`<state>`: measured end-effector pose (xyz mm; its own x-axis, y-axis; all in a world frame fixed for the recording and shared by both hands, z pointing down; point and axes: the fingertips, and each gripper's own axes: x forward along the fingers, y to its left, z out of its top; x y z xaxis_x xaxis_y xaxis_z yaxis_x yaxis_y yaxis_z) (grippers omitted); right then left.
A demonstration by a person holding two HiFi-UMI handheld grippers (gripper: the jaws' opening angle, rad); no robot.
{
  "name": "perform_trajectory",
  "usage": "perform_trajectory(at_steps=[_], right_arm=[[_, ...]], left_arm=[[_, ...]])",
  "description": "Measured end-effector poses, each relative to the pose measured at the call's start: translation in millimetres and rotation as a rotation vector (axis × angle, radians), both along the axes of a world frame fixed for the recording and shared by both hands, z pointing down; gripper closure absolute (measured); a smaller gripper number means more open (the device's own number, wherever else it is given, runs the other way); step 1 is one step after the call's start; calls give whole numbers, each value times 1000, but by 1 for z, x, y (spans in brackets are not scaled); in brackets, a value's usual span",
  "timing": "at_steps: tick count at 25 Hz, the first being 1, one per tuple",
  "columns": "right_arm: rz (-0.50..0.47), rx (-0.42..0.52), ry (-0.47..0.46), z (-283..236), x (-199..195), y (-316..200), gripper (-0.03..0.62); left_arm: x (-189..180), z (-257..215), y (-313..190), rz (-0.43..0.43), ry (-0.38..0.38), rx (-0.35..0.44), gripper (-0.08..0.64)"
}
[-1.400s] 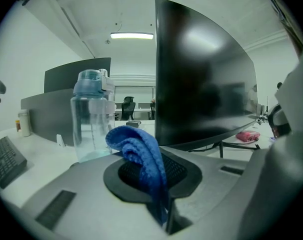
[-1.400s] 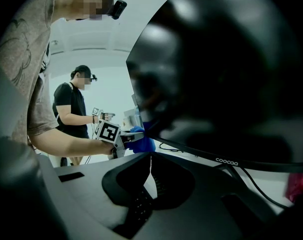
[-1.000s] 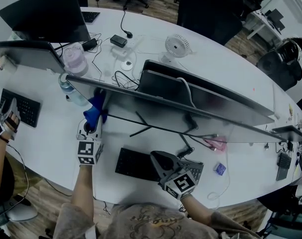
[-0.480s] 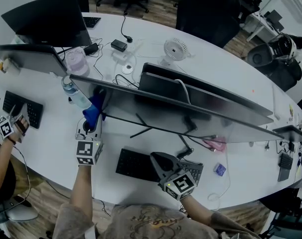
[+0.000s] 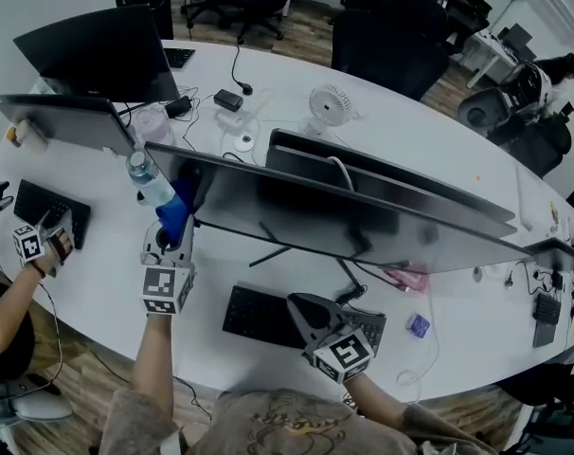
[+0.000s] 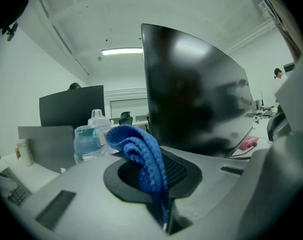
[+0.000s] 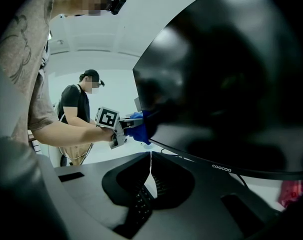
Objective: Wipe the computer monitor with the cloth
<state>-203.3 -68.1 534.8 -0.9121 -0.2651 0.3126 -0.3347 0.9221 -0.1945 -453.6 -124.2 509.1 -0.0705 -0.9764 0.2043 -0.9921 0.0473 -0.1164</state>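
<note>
A wide curved black monitor (image 5: 363, 218) stands across the white desk; its dark screen fills the left gripper view (image 6: 196, 94) and the right gripper view (image 7: 231, 84). My left gripper (image 5: 170, 238) is shut on a blue cloth (image 5: 177, 209), held at the monitor's left end. The cloth (image 6: 141, 154) bunches up between the left jaws. From the right gripper view the cloth (image 7: 136, 129) sits by the screen's lower left edge. My right gripper (image 5: 308, 311) hovers over the black keyboard (image 5: 259, 316), jaws closed with nothing between them.
A water bottle (image 5: 150, 180) stands just left of the cloth. Another person's gripper (image 5: 41, 240) is at the far left by a second keyboard (image 5: 41, 207). A small fan (image 5: 331, 105), cables, other monitors and a pink item (image 5: 405, 278) share the desk.
The view has shifted slightly. My left gripper with the cloth has edged up along the monitor's left end. The other person's gripper at the left has moved inward.
</note>
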Motion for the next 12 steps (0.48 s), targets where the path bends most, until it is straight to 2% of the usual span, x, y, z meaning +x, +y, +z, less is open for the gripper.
perform_trajectory(at_steps=[12], right_arm=[[-21, 22, -23, -14, 6, 15, 571]], left_arm=[[2, -47, 1, -2, -53, 47, 512]])
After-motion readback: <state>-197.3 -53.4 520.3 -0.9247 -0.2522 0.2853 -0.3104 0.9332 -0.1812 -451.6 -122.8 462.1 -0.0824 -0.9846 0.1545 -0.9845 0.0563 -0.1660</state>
